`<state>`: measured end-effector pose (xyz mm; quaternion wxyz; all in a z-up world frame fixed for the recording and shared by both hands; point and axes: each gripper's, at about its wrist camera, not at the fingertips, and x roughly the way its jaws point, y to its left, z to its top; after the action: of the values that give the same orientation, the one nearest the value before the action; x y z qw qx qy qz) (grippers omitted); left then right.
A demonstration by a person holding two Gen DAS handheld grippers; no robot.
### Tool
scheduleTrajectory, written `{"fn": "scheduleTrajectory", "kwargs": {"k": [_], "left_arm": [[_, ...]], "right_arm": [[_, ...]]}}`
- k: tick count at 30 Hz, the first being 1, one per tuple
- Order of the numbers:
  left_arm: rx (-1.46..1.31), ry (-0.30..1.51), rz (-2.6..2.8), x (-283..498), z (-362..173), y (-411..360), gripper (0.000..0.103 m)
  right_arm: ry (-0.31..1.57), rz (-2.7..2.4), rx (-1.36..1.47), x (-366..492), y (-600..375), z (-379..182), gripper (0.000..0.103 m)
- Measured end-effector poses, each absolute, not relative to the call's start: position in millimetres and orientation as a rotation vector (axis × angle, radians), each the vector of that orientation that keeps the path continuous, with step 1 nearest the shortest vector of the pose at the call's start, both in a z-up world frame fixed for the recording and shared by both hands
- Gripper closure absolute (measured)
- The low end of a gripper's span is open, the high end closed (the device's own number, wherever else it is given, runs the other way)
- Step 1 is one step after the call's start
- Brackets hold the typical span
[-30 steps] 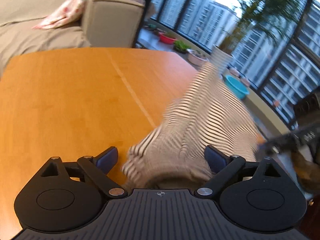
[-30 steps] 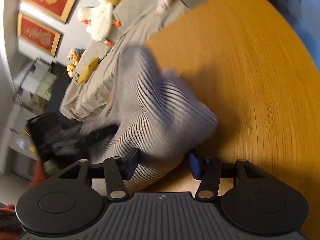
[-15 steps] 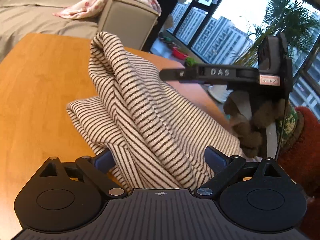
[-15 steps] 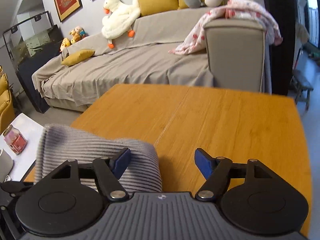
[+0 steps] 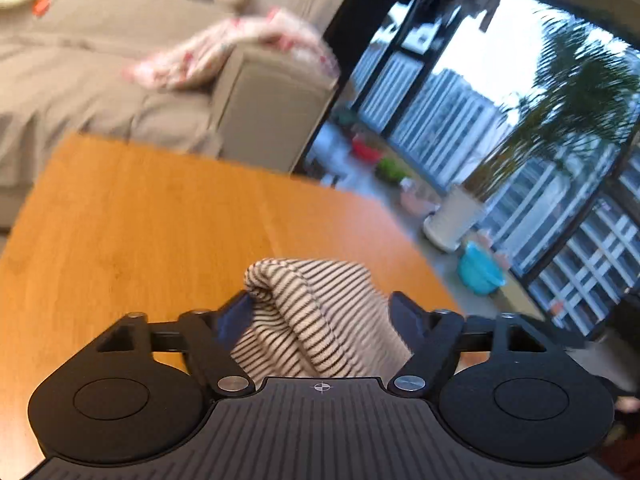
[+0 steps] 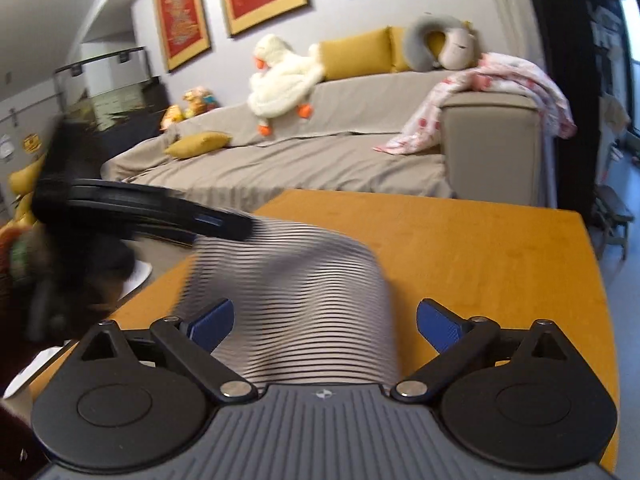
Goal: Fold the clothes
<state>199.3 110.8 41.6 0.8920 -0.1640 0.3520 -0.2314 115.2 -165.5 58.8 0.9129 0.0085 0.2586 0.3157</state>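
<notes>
- The left gripper (image 5: 320, 312) points down over the wooden table (image 5: 140, 220). Its jaws have just been closing, with a bunched fold of the striped garment (image 5: 316, 280) standing between them.
- In the left wrist view the fold sits at 6 o'clock. It touches the pad on the 9 o'clock side and fills most of the gap toward the other pad.
- That view is motion-blurred, so I cannot tell whether both pads already press on the cloth.
- The right gripper (image 6: 322, 318) has jaws that have just been opening and now stand wide. The garment lies ahead of and between them, and the pad at 3 o'clock is clear of the cloth with bare table beside it.
- In the right wrist view the garment rises from the near part of the table, at centre toward 7 o'clock. Its upper corner at 10 o'clock meets the blurred tip of the left gripper.
- Past the table's far edge, at 12 o'clock, stands a beige sofa (image 6: 320, 160). It carries a white plush duck (image 6: 284, 76) and yellow cushions.
- A pink patterned blanket (image 6: 500, 80) hangs over the sofa's arm at 1 o'clock.
- In the left wrist view tall windows (image 5: 460, 120) fill 2 o'clock, and a blue basin (image 5: 478, 274) sits on the floor at 3 o'clock.
</notes>
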Motion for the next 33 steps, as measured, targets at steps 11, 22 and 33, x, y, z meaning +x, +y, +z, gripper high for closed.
{"fn": "scheduleTrajectory", "kwargs": {"k": [11,22,33], "left_arm": [[-0.391,0.665,-0.409,169.9,32.3,150.5,0.005],[-0.386,0.646,-0.44,168.1,33.4,157.6,0.004],[-0.315,0.579,-0.607,178.0,40.3,140.1,0.003]], "right_arm": [[0.476,0.817,-0.135,63.0,-127.5,56.6,0.004],[0.49,0.711,0.031,82.3,-159.3,73.5,0.082],[0.419,0.729,0.284,94.2,-189.9,90.1,0.09]]}}
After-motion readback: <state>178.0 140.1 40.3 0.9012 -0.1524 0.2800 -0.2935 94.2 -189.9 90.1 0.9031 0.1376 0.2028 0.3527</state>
